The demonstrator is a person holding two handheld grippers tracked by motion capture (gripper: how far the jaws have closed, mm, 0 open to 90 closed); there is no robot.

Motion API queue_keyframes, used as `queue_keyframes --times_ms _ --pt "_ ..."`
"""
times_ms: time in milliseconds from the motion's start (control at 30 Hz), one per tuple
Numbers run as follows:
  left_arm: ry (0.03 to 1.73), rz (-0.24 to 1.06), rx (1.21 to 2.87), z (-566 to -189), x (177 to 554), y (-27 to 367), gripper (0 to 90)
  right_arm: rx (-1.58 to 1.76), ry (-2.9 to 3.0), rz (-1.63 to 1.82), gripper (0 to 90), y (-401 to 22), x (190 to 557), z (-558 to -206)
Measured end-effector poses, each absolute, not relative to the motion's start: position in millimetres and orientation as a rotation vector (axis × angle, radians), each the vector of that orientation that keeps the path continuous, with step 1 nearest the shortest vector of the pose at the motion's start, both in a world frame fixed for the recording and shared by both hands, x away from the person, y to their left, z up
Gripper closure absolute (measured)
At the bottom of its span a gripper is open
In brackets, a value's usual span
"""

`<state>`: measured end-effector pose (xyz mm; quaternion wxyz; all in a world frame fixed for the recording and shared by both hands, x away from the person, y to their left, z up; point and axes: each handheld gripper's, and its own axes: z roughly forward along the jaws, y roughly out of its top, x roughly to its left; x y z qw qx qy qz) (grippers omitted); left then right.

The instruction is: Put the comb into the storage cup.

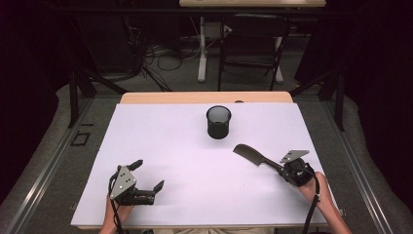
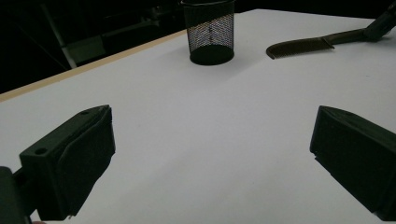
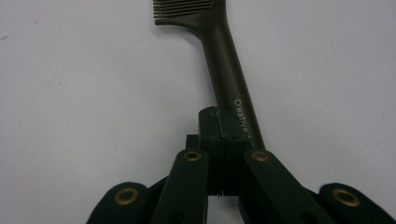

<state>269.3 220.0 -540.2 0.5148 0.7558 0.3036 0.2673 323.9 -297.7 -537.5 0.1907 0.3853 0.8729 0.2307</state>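
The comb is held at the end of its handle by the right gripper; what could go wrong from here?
1. The right gripper pinches only the handle end of the comb, so the comb may pivot or slip.
2. The mesh cup is light-looking; the comb's long toothed end could tip it.

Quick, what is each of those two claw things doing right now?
Left gripper: open, holding nothing, jaws spread wide above the table.
Right gripper: shut on the handle of the comb.
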Motion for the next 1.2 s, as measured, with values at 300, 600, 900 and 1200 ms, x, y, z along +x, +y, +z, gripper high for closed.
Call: queue_keyframes --times_ms 300,600,900,1200 --pt "0.729 0.640 1.817 -540.3 269.2 220.4 0.0 1.093 2.436 0.640 90.0 -299.3 329.1 -537.3" --pt "0.729 0.638 1.819 -540.6 269.6 219.5 0.0 1.100 2.423 0.648 90.0 -300.3 332.4 -537.8" --pt "0.729 0.638 1.820 -540.6 269.6 219.5 0.0 1.099 2.416 0.646 90.0 -300.9 333.1 -537.8" --pt "0.728 0.639 1.817 -540.1 269.0 220.4 0.0 1.064 2.427 0.684 82.8 -300.8 326.9 -530.5"
